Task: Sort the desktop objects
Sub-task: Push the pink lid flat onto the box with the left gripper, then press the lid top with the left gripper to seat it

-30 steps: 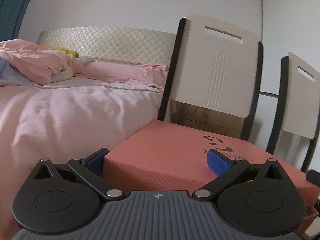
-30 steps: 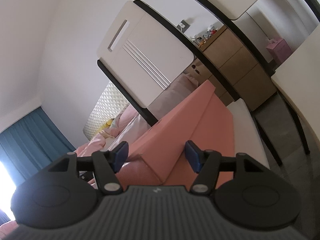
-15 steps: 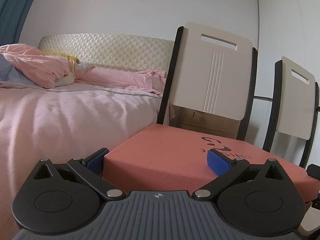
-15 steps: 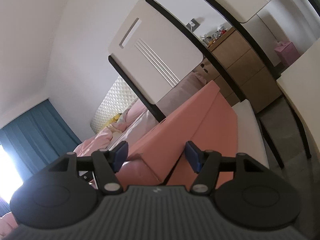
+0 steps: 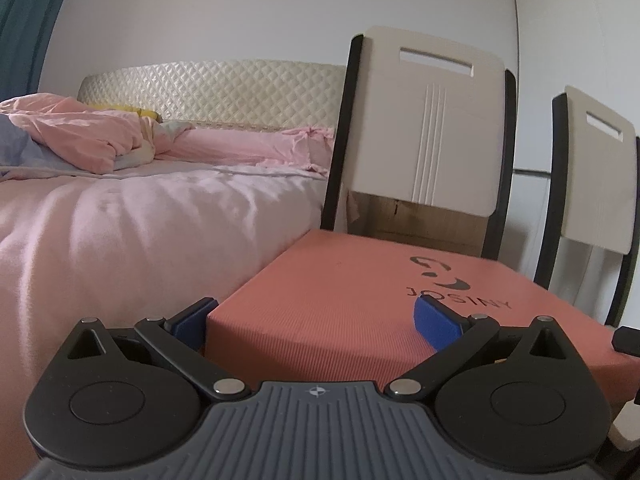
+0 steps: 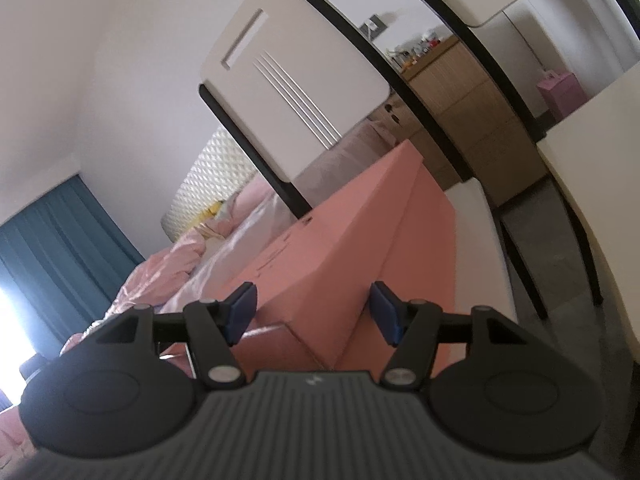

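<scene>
A corner of the pink box point(image 5: 360, 304) is clamped between the left gripper point(image 5: 316, 318) fingers. Its lid edge point(image 6: 320, 276) is gripped between the half-spread right gripper point(image 6: 314, 310) fingers.

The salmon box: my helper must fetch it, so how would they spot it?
Beside the pink bed, before two cream chairs, sits the salmon box. Both tongs straddle its corners. Only it carries a black JOSINY logo on its lid.
</scene>
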Tool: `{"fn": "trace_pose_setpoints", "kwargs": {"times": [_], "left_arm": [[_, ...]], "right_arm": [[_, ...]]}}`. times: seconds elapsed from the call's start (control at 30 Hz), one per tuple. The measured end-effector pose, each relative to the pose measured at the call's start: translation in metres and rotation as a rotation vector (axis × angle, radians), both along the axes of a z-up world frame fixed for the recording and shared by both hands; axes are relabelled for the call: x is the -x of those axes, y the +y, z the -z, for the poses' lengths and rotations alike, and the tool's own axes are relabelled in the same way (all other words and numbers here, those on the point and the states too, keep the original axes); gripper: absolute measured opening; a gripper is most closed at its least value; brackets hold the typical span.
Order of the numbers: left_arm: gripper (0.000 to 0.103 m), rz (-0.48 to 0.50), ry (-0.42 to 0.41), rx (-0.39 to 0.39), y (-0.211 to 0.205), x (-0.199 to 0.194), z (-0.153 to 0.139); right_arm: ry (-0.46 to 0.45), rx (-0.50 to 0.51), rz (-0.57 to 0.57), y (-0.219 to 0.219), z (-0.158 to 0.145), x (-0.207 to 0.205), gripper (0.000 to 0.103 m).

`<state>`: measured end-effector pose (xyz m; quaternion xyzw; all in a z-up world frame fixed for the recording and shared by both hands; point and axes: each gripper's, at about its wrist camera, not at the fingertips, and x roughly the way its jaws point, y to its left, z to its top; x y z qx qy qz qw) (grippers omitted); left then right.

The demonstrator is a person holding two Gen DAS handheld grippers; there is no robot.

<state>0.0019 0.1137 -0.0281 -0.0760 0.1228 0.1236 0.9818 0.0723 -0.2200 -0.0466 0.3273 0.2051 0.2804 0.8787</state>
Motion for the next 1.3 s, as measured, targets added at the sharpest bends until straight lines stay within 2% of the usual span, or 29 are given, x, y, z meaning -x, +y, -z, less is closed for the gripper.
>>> {"fn": "trace_pose_setpoints", "kwargs": {"times": [0.33,0.57,0.73,0.93,1.3], "left_arm": [[0.103,0.081,0.085,0.017,-0.011,-0.026,0.004],[0.103,0.096,0.114,-0.001,-0.032,-0.053,0.003],[0.103,0.088,0.125,-0.037,-0.046,-0.067,0.002],[0.103,0.073,0.126,-0.056,-0.047,-0.081,0.003],[0.103,0.107,0.101,-0.107,-0.050,-0.079,0.001]], "right_arm": [[0.050,0.024,0.061,-0.017,0.003,0.000,0.058],[0.077,0.056,0.124,-0.031,0.001,-0.015,0.057],[0.101,0.080,0.159,-0.039,-0.002,-0.037,0.056],[0.097,0.086,0.144,-0.039,0.002,-0.058,0.057],[0.080,0.086,0.132,-0.038,0.004,-0.059,0.057]]}}
